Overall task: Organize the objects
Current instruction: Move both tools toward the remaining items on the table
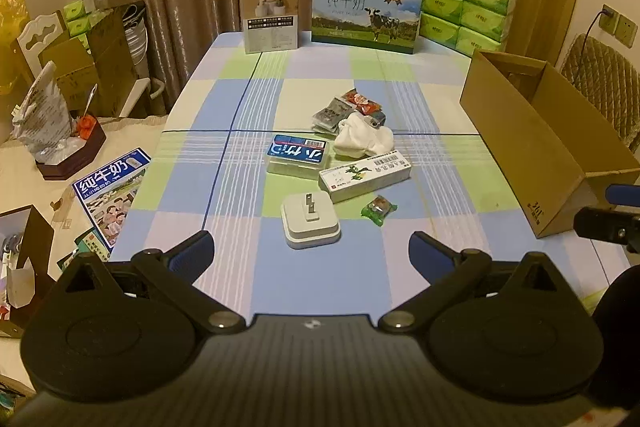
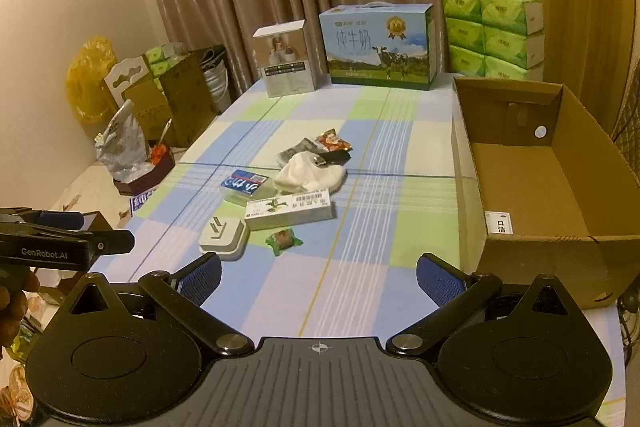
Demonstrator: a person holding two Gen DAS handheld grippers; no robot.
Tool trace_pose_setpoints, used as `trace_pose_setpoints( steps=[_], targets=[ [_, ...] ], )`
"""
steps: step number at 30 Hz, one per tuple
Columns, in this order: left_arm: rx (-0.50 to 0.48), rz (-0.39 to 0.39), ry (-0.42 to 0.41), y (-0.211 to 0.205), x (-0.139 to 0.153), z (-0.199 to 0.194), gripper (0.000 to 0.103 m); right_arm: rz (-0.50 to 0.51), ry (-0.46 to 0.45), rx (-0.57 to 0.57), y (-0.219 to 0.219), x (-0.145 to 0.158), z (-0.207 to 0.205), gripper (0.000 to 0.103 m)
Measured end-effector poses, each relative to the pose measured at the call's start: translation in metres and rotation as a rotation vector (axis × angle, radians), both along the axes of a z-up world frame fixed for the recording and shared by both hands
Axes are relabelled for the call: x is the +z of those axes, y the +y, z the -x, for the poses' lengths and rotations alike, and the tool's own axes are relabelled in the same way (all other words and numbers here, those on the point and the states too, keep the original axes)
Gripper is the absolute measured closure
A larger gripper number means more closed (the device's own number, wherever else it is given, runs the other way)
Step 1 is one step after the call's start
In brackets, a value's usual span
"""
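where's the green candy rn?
On the table, the green candy lies just right of the white plug adapter, in front of the long white box.

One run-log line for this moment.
left gripper: open, empty | right gripper: open, empty | cardboard box: empty | white plug adapter: nearest item, untouched

On the table (image 1: 224,291), the plug adapter (image 1: 310,223) lies nearest, the long carton (image 1: 365,175) behind it, the open cardboard box (image 1: 536,143) far right.
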State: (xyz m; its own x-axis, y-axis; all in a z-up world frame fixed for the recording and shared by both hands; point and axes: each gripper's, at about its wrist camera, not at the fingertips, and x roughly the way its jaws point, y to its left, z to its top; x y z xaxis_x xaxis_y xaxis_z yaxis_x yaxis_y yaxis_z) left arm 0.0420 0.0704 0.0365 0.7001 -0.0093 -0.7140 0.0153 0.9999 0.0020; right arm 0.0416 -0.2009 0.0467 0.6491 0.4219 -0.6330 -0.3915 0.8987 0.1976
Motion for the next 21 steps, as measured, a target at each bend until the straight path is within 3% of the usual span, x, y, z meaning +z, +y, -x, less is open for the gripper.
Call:
trace_pose_setpoints(
  steps=[21],
  targets=[
    [0.010, -0.019, 0.044, 0.013, -0.024, -0.016, 0.001, 0.047, 0.011, 0.037, 0.022, -0.021, -0.019, 0.002]
  ],
)
